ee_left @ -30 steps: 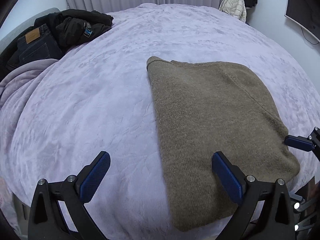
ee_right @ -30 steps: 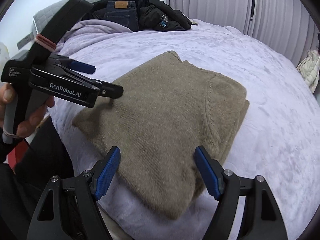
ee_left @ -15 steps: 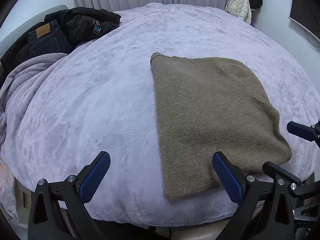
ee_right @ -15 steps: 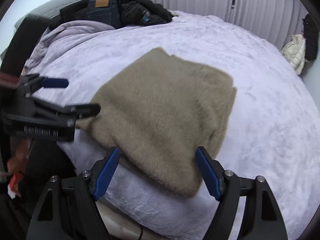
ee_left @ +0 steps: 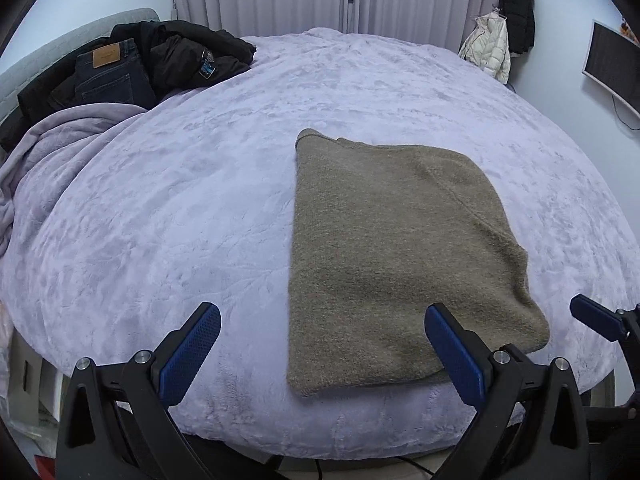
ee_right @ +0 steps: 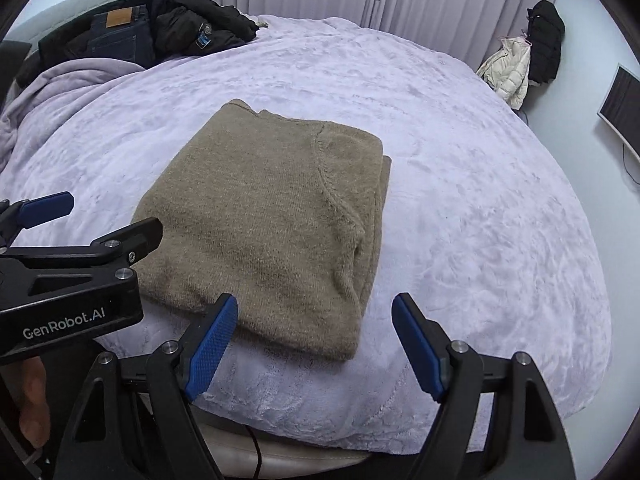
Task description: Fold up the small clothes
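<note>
Left wrist view, read from its left edge: a bunched lilac blanket (ee_left: 52,148) lies below a heap of dark jeans (ee_left: 108,76) and a black jacket (ee_left: 192,56) at the head of the bed (ee_left: 168,208), which is covered in pale lilac plush. Near the foot of the bed, right of centre, lies the folded sweater (ee_left: 392,240) — olive-brown knit, flat, a rough rectangle with its near edge close to the mattress edge. The left hand-held gripper (ee_left: 320,352) hangs over that near edge with its blue pads spread wide and nothing between them; its right pad overlaps the sweater's near right part in the picture, though whether it touches cannot be told. Farther right, a cream puffer coat (ee_left: 488,48) and a black coat (ee_left: 516,12) hang by the curtains, and a dark screen (ee_left: 612,64) is on the wall.

From the right wrist view, the left hand-held gripper juts in at the left by the sweater's near left corner. The right hand-held gripper (ee_right: 316,344) is also wide apart and empty — poised just before the sweater's near edge, where the folded layers show at the right side.
</note>
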{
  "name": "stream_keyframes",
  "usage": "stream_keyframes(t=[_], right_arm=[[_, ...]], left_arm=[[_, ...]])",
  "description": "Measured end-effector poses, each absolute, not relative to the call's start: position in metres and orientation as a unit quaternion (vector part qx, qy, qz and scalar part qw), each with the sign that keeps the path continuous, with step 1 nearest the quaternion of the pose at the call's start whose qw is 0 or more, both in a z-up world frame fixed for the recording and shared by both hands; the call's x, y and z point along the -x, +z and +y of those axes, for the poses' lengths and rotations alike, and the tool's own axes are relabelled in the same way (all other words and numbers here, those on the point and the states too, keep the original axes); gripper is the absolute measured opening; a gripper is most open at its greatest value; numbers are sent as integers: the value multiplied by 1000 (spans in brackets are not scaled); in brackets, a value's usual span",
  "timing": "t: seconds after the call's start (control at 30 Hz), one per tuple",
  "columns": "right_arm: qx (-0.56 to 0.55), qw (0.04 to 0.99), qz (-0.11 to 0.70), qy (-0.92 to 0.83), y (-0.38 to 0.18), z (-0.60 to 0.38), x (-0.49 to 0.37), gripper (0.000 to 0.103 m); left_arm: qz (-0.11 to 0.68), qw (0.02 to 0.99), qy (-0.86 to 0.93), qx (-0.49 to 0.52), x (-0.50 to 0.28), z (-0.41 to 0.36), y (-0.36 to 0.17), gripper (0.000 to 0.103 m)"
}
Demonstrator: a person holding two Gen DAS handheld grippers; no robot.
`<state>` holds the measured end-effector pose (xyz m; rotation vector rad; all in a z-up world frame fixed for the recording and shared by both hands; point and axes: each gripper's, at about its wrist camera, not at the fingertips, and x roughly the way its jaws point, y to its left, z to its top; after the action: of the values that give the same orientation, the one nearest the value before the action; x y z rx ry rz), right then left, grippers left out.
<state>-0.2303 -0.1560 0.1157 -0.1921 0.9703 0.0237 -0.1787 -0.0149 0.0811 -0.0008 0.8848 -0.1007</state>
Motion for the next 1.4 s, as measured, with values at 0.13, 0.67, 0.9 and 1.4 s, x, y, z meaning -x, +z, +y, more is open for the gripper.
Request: stream_keyframes(t=[0.13, 0.67, 0.9, 1.4], right_arm=[[82, 884, 460, 15, 110, -160, 234, 82], [75, 885, 459, 22, 104, -161, 234, 82], [73, 885, 459, 24, 105, -162, 234, 82], [71, 885, 459, 28, 104, -161, 235, 82]], left_arm=[[432, 899, -79, 6, 185, -23, 72, 102], [408, 912, -32, -37, 196, -25, 81, 102], [411, 911, -32, -35, 197, -25, 83, 102], [412, 910, -30, -36, 197, -23, 82, 102]])
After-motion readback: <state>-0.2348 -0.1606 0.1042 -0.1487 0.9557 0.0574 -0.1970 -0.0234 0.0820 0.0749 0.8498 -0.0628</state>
